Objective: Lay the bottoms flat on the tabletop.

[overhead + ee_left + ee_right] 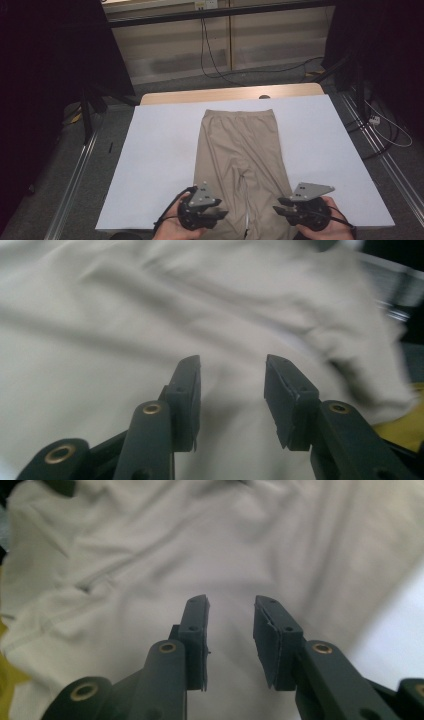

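Note:
A pair of beige trousers (pixel 241 150) lies flat along the middle of the white table (pixel 160 150), waistband at the far end, legs running toward the near edge. My left gripper (pixel 220 214) hovers over the near end of the left leg, jaws open above the cloth (pixel 150 315), nothing between them. My right gripper (pixel 278 210) hovers over the near end of the right leg, jaws also open above wrinkled cloth (pixel 165 545). A person's hands hold both grippers at the table's near edge.
The table's wooden far edge (pixel 230 94) shows beyond the white cover. Metal rails (pixel 75 175) run along the floor on both sides. Cables (pixel 210 55) lie on the floor behind, and dark stands (pixel 90 105) rise at the left and right.

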The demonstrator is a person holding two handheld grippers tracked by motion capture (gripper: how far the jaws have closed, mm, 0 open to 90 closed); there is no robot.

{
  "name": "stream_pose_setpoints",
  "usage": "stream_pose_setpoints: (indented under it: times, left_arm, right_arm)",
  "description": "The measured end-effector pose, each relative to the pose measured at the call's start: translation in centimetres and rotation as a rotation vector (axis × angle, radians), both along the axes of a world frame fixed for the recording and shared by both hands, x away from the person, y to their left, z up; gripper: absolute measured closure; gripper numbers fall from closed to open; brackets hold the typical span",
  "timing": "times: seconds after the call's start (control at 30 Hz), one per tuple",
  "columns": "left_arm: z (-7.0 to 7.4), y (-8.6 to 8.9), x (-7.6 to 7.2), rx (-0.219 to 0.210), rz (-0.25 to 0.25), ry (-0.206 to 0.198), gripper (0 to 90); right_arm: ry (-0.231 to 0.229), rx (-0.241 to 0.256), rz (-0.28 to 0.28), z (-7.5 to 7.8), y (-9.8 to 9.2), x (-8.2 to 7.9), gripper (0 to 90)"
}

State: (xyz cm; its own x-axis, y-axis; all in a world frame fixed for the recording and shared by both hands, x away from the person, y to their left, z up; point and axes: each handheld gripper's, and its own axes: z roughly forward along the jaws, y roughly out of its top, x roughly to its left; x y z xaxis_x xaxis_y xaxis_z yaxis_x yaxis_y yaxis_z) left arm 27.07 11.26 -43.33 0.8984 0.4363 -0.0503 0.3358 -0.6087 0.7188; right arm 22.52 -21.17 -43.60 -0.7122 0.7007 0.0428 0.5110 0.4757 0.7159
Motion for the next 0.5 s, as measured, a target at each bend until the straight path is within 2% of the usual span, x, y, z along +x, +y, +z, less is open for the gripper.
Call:
stream_pose_setpoints:
  times: [0.1, 0.17, 0.2, 0.27, 0.3, 0.33, 0.37, 0.4, 0.5]
  left_arm:
    - [-0.4, 1.6, 0.7, 0.023, 0.046, 0.0, 58.9]
    - [-0.7, 2.2, 0.9, 0.038, 0.058, -0.02, 58.5]
    - [-0.9, 2.4, 1.0, 0.039, 0.061, -0.017, 58.3]
    - [-1.3, 2.4, 1.2, 0.071, 0.054, -0.008, 58.3]
    - [-1.5, 2.3, 1.2, 0.092, 0.048, 0.003, 60.9]
    - [-1.6, 2.2, 1.1, 0.086, 0.052, 0.005, 66.7]
    - [-1.4, 2.2, 1.0, 0.091, 0.051, 0.023, 72.4]
    - [-1.3, 2.2, 1.0, 0.103, 0.055, 0.039, 89.1]
    - [-1.1, 2.2, 0.6, 0.125, 0.075, 0.048, 90.0]
  right_arm:
    - [0.007, 0.004, 0.064, -0.1, 2.4, 0.6, 68.6]
    - [0.012, 0.0, 0.107, -0.3, 4.1, 0.9, 69.4]
    - [0.018, -0.014, 0.13, -0.5, 5.0, 1.1, 69.6]
    - [0.032, -0.022, 0.157, -1.0, 6.0, 1.4, 68.9]
    - [0.039, -0.028, 0.163, -1.3, 6.3, 1.5, 68.8]
    - [0.038, -0.039, 0.166, -1.5, 6.6, 1.5, 68.1]
    - [0.031, -0.035, 0.168, -1.6, 6.7, 1.5, 68.2]
    - [0.026, -0.04, 0.167, -1.6, 6.9, 1.4, 71.2]
    - [0.024, -0.033, 0.179, -1.7, 7.0, 1.1, 84.3]
